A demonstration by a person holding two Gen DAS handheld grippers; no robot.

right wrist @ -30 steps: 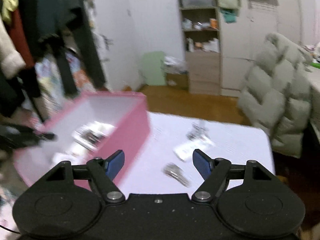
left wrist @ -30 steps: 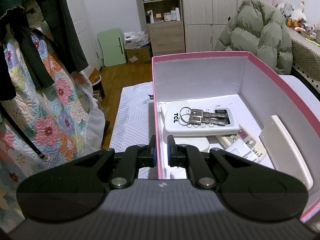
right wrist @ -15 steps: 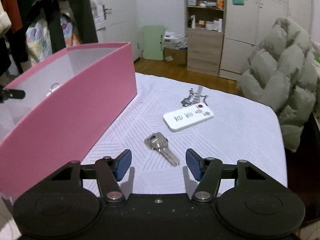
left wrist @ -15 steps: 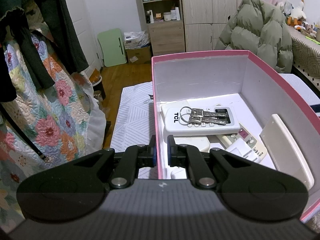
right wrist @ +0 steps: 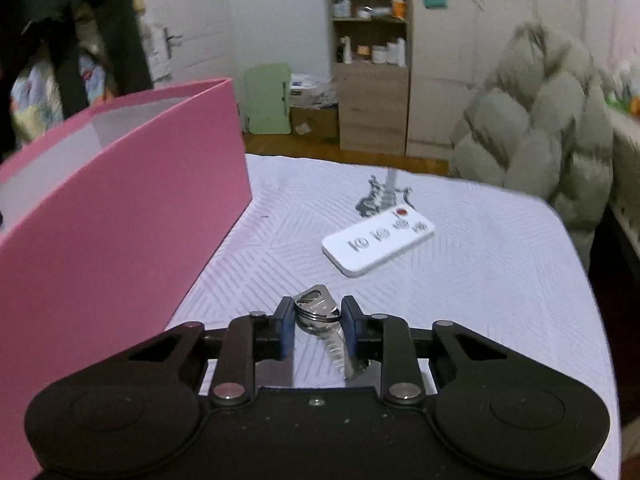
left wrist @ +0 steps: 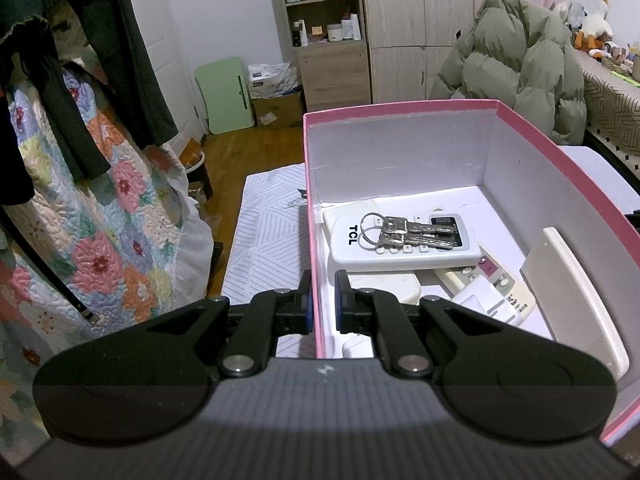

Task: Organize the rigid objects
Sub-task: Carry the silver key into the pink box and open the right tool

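My left gripper (left wrist: 322, 300) is shut on the left wall of the pink box (left wrist: 311, 208). Inside the box lie a white TCL remote (left wrist: 400, 242) with a key bunch (left wrist: 404, 230) on it, and several other white remotes (left wrist: 496, 284). In the right wrist view my right gripper (right wrist: 316, 320) has its fingers closed around a silver key (right wrist: 320, 308) with a ring on the white bedcover. A white remote (right wrist: 378, 242) lies beyond it. The pink box (right wrist: 120, 216) stands to the left.
A bed with a white patterned cover (right wrist: 480, 280) bears everything. A green puffy coat (right wrist: 532, 128) lies at the far right. A wooden shelf unit (right wrist: 370, 60) stands at the back. A floral quilt (left wrist: 80, 220) and dark clothes hang at the left.
My right gripper moved down and forward over the silver key and its fingers closed in around it. My left gripper stayed shut on the box wall.
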